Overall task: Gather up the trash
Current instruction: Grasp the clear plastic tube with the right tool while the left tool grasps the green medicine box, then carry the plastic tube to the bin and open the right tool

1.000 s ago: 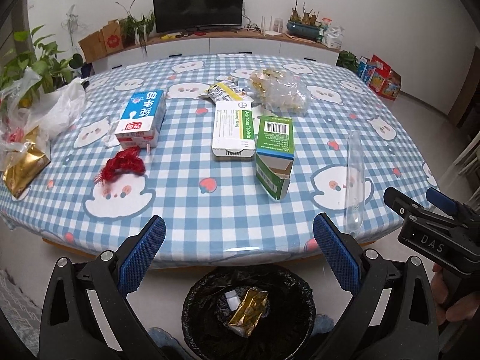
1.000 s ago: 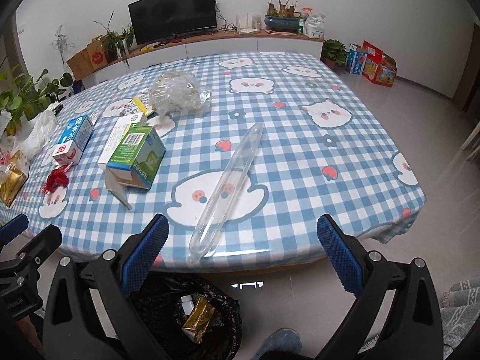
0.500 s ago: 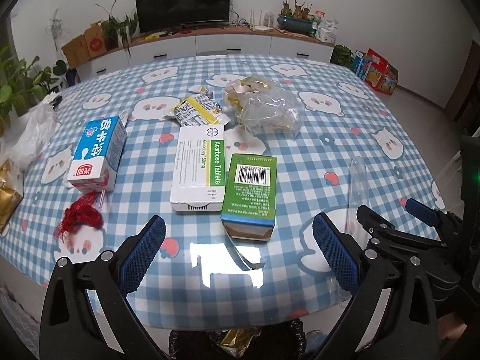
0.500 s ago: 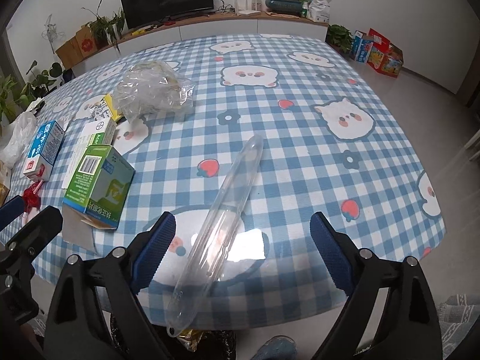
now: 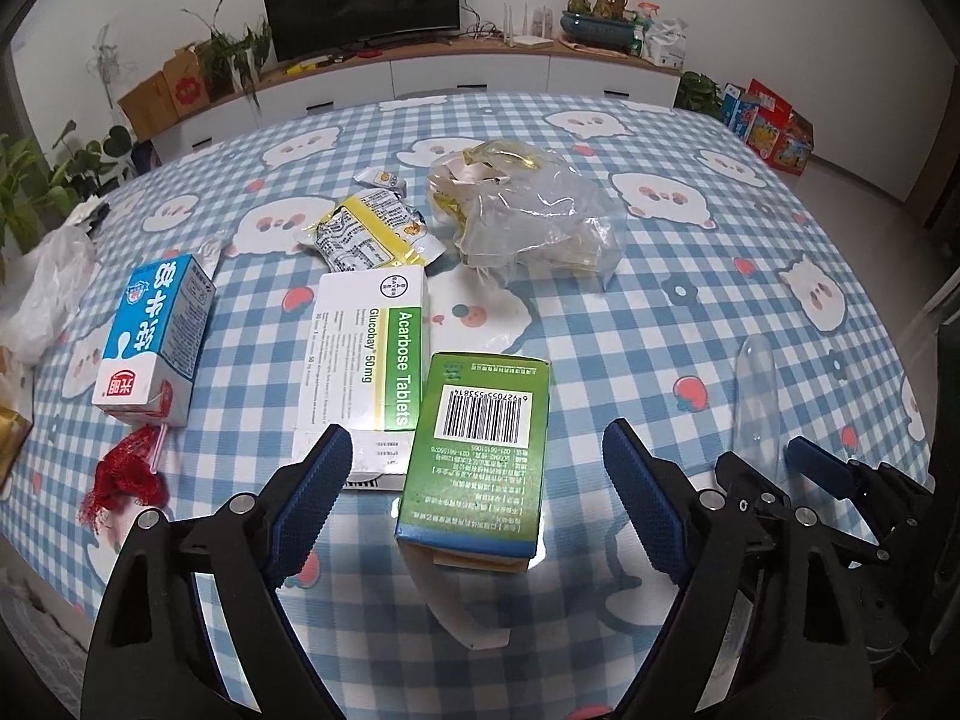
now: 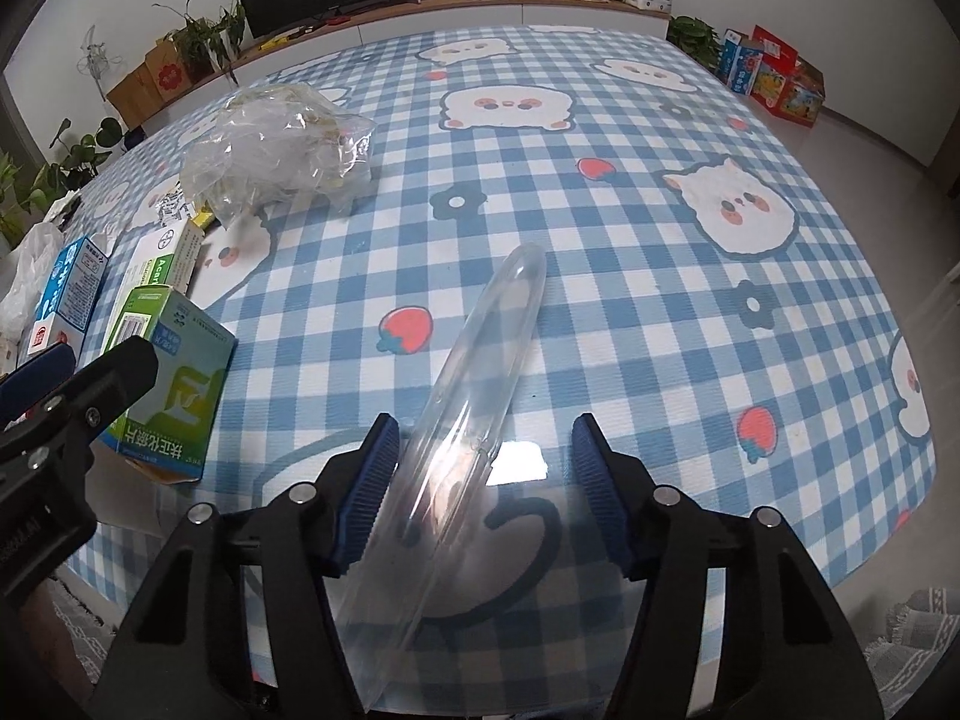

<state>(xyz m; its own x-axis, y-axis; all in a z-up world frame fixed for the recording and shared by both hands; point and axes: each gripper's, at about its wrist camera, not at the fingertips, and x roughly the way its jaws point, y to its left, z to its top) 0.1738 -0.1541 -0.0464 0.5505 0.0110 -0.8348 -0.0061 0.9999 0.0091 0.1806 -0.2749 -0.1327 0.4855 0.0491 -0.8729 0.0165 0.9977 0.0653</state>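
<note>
Checked cloth [image 5: 660, 312] carries our trash: carton [image 5: 153, 342] leftmost, then the green box [image 5: 480, 450] straddled by our open left gripper [image 5: 474, 480]; rightward, our right gripper [image 6: 483, 468] gapes around the tube [image 6: 480, 384], ready to pinch.

We see the clear plastic tube [image 6: 474, 414] run off the bottom edge of the right wrist view, so its near end is lost to us, and its far end shows only partly behind the right tool [image 5: 774, 468] in the left wrist view. The green box [image 5: 477, 450] covers a corner of the Acarbose tablet box [image 5: 366, 360]. The contents of the crumpled clear bag [image 6: 276, 150] are too blurred for us to name.
</note>
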